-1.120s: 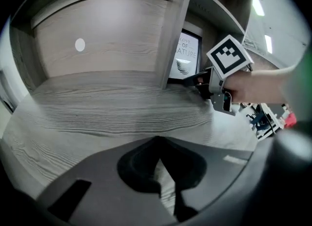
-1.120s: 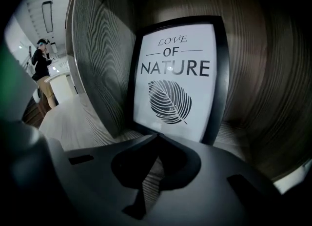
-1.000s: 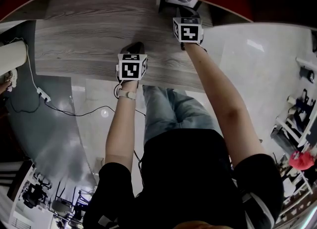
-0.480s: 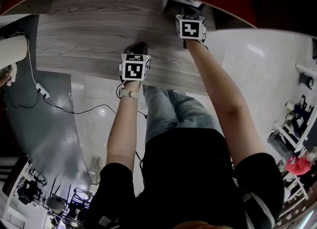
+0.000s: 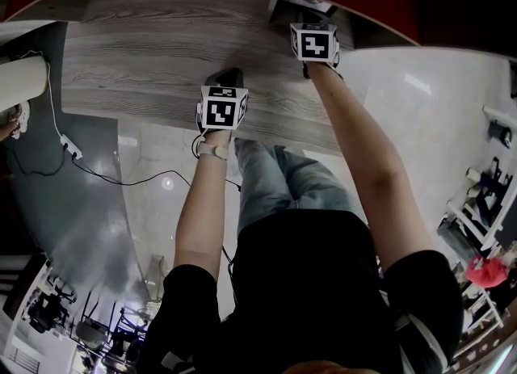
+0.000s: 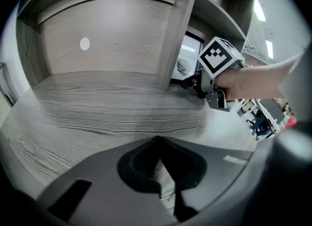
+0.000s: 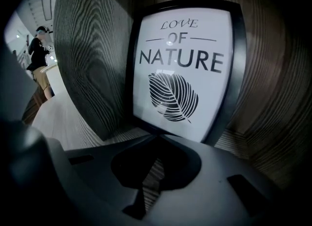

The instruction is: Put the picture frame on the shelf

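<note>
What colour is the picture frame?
Black picture frame around a white leaf print; right gripper view shows it best.

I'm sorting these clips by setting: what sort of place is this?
Likely an indoor lab or studio, not a home: a wood-grain shelf stands on a glossy floor, a loose cable runs across it, and racks of gear line the edges.

Your head view looks steeply down from above onto the shelf. The left gripper view sits low and close over that same shelf, looking along it to the divider, the right gripper and the frame. The right gripper view faces that frame from very near
</note>
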A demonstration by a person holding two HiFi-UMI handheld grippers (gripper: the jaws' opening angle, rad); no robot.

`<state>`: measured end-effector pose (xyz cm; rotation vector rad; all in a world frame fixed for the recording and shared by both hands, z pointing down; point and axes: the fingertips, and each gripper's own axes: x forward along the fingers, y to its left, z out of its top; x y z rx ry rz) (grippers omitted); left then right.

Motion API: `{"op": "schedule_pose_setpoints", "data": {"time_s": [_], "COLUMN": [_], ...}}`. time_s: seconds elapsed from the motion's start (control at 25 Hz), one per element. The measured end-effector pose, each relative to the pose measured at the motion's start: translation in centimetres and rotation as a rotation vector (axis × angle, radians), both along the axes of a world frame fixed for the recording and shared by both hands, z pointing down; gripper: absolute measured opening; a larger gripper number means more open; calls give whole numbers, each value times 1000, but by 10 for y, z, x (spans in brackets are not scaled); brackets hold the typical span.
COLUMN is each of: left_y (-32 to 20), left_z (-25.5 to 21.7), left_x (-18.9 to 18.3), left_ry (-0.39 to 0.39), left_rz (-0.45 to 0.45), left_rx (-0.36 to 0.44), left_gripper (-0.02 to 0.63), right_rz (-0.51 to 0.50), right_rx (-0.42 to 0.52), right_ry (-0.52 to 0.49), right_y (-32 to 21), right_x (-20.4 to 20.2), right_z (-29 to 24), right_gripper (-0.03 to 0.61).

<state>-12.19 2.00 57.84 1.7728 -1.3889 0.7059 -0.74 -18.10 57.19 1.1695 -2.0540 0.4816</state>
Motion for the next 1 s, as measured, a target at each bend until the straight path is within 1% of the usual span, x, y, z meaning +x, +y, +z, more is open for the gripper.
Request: {"op": "schedule_pose_setpoints", "data": {"time_s": [0.16, 0.32, 0.44, 0.56, 0.68, 0.76, 0.92, 1.0], "left_y": [-1, -1, -6, -14, -22, -26, -27, -24], "left_z": [0, 1, -4, -22, -49, -68, -106, -125], "left_x": [-2, -1, -8, -12, -8, -3, 8, 13], "left_ry": [17, 10, 10, 7, 29, 45, 40, 54], "left_rz": [-11, 19, 5, -5, 7, 23, 76, 90], "left_rx": [3, -31, -31, 5, 61, 96, 150, 177], "left_gripper": [11, 11, 11, 11, 11, 11, 11, 11], "right_rz": [6, -7, -15, -29, -47, -56, -84, -93], "right_rx": [-28, -44, -59, -71, -91, -98, -84, -77], "right_ry": [-17, -38, -70, -95, -127, -160, -216, -243], "right_y": [5, 20, 35, 52, 71, 82, 102, 113], "right_x": [2, 4, 5, 7, 7, 5, 6, 7], "right_z": [0, -7, -15, -26, -43, -58, -96, -113], "right_gripper": [-2, -2, -2, -2, -3, -2, -3, -3]}}
